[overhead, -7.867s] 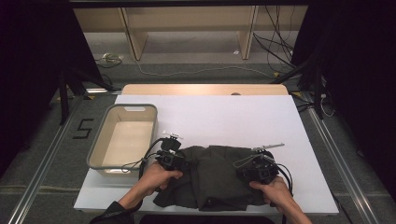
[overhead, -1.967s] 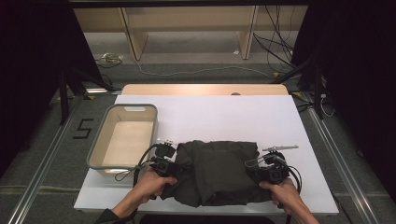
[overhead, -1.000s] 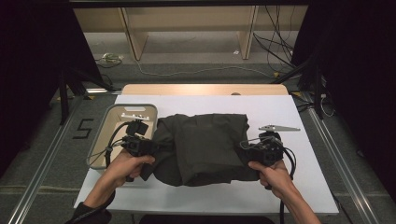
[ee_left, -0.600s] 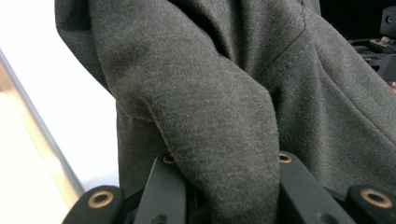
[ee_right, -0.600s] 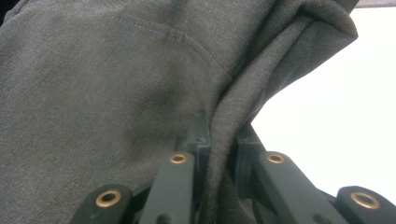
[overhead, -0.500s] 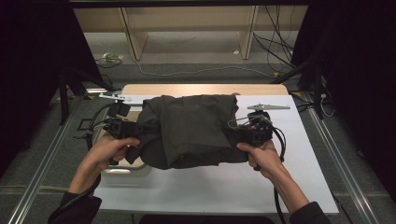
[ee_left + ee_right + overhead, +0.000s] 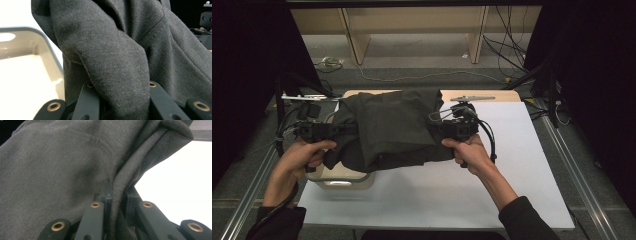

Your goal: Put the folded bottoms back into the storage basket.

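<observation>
While lifted over the tray (image 7: pixel 343 181), dark garment (image 7: pixel 387 127) is clamped by left hand-held gripper (image 7: pixel 343 129) & right hand-held gripper (image 7: pixel 435 127).

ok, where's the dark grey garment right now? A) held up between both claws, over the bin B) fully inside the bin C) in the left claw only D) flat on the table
A: the dark grey garment hangs between the left claw and right claw, each clamped on a fold, above the beige bin.

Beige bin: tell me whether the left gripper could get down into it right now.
Probably not freely. The left gripper is shut on the dark garment, which hangs over the beige bin and covers most of its opening. It would likely need to let go or lower the cloth in with it.
</observation>
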Demonstrator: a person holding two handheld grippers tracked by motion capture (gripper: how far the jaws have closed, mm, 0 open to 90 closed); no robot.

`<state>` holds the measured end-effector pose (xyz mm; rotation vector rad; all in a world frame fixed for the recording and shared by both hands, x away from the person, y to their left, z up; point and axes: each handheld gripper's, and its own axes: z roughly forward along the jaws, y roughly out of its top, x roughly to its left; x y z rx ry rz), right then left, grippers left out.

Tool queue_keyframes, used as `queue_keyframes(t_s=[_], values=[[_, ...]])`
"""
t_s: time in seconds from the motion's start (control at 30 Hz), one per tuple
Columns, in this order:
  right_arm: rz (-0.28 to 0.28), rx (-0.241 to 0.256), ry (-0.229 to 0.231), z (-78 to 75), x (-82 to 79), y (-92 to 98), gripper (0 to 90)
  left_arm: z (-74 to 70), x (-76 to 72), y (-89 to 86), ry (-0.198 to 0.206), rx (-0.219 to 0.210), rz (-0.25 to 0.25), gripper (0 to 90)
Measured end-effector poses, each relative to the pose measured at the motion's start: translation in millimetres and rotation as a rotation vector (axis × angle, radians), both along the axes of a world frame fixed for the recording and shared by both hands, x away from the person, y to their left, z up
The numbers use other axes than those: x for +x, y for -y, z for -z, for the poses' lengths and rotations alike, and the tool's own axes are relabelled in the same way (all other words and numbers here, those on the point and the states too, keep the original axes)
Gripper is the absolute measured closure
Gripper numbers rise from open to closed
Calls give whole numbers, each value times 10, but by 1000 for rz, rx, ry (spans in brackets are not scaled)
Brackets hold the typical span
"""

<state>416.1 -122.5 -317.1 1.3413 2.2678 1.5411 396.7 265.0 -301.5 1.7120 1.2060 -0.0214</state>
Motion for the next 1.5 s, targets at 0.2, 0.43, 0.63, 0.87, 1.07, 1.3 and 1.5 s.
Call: queue_keyframes(t_s=[0.2, 0.43, 0.63, 0.87, 1.07, 1.3, 1.5], values=[[-33, 3, -2, -46, 94, -298, 819, 5, -33, -276, -3, -26, -52, 763], [-73, -6, -5, -83, 185, -652, 819, 13, -94, -587, -2, -42, -121, 763], [-106, 5, -15, -57, 219, -941, 819, 51, -150, -844, -8, -42, -181, 763], [-128, -9, -36, 24, 251, -1220, 818, 164, -158, -1039, -44, -19, -251, 762], [-132, -29, -61, 145, 288, -1374, 817, 310, -98, -1112, -86, 6, -295, 760], [-131, -50, -98, 309, 316, -1506, 813, 556, 8, -1174, -141, 7, -347, 756], [-126, -92, -131, 494, 340, -1567, 804, 769, 117, -1154, -189, 15, -379, 750]])
